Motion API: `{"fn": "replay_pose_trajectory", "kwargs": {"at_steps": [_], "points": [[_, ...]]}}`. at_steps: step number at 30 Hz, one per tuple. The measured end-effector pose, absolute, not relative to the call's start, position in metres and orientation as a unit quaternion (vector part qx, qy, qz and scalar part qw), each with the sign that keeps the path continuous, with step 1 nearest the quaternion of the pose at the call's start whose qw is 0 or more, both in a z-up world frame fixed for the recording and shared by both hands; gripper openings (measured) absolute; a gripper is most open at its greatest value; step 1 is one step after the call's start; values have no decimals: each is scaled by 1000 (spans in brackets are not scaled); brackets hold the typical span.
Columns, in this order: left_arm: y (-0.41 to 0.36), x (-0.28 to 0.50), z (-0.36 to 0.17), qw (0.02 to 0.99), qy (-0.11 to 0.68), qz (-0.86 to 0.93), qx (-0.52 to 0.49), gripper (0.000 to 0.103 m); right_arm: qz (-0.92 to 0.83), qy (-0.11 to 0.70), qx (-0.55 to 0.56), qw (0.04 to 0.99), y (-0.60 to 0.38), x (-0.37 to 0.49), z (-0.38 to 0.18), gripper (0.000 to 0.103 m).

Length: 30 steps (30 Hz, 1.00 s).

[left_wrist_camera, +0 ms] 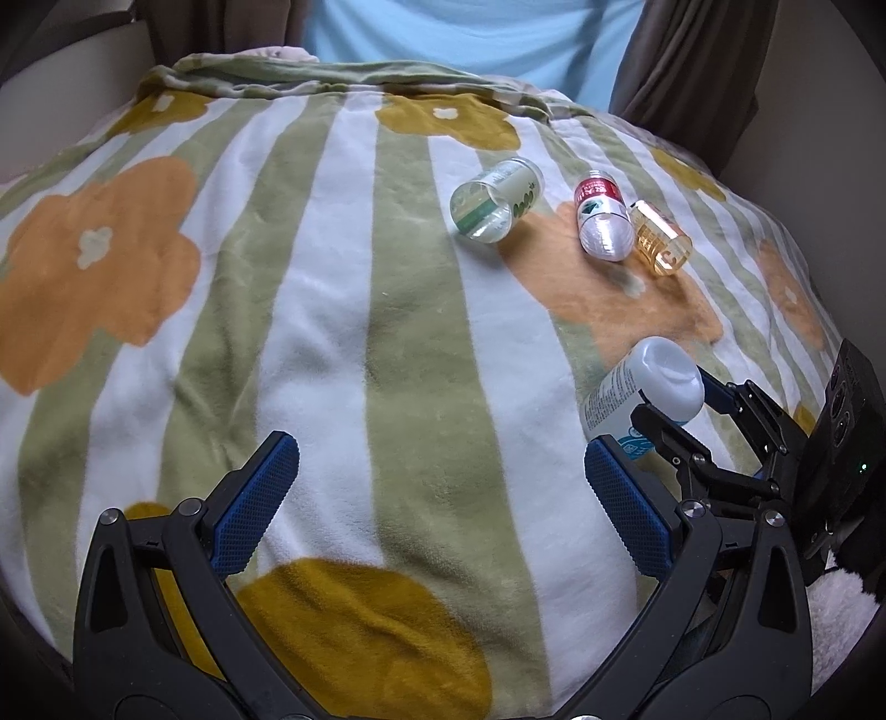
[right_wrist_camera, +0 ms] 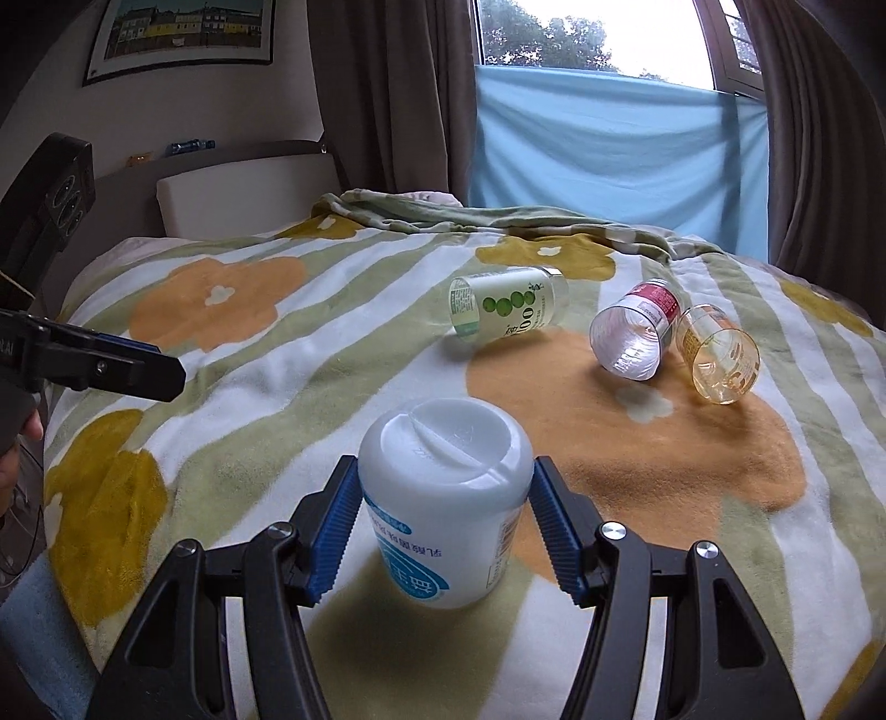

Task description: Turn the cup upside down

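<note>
The right gripper is clasping the white cup upside down on the bed's flowered blanket, its blue label reading inverted. Three empty cups are lying tipped: green-labelled, red-labelled, amber. The left gripper is hanging with jaws spread, empty. Only the right wrist view is showing a framed picture.

We saw a fleecy, matt cloth blanket; the white cup looked smooth, semi-glossy plastic; three clear glossy plastic cups lay beyond; the pads were ribbed blue rubber.
</note>
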<state>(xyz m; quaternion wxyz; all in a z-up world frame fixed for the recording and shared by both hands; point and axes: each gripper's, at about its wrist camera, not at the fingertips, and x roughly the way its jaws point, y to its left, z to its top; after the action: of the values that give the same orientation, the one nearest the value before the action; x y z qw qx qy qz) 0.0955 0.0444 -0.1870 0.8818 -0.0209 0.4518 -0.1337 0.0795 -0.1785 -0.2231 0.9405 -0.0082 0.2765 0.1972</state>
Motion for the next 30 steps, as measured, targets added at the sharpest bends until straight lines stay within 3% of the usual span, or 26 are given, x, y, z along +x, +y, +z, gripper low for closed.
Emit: {"fn": "replay_pose_trajectory", "kwargs": {"at_steps": [4, 6, 8, 18, 24, 30], "points": [[40, 93, -185, 883, 449, -131, -14, 103, 194, 308, -18, 931, -173, 82, -231, 63], [38, 92, -184, 885, 447, -130, -12, 103, 192, 304, -12, 933, -174, 77, -234, 88], [38, 90, -183, 887, 444, -127, -9, 103, 189, 279, -2, 941, -177, 69, -231, 103], [33, 79, -147, 916, 387, -104, -18, 103, 132, 254, -1, 958, -196, 48, -182, 103], [24, 56, -73, 958, 270, -100, -6, 103, 86, 235, 2, 968, -215, 33, -98, 103], [12, 26, -4, 981, 158, -116, 16, 103, 17, 166, 14, 986, -228, 8, -28, 103]]}}
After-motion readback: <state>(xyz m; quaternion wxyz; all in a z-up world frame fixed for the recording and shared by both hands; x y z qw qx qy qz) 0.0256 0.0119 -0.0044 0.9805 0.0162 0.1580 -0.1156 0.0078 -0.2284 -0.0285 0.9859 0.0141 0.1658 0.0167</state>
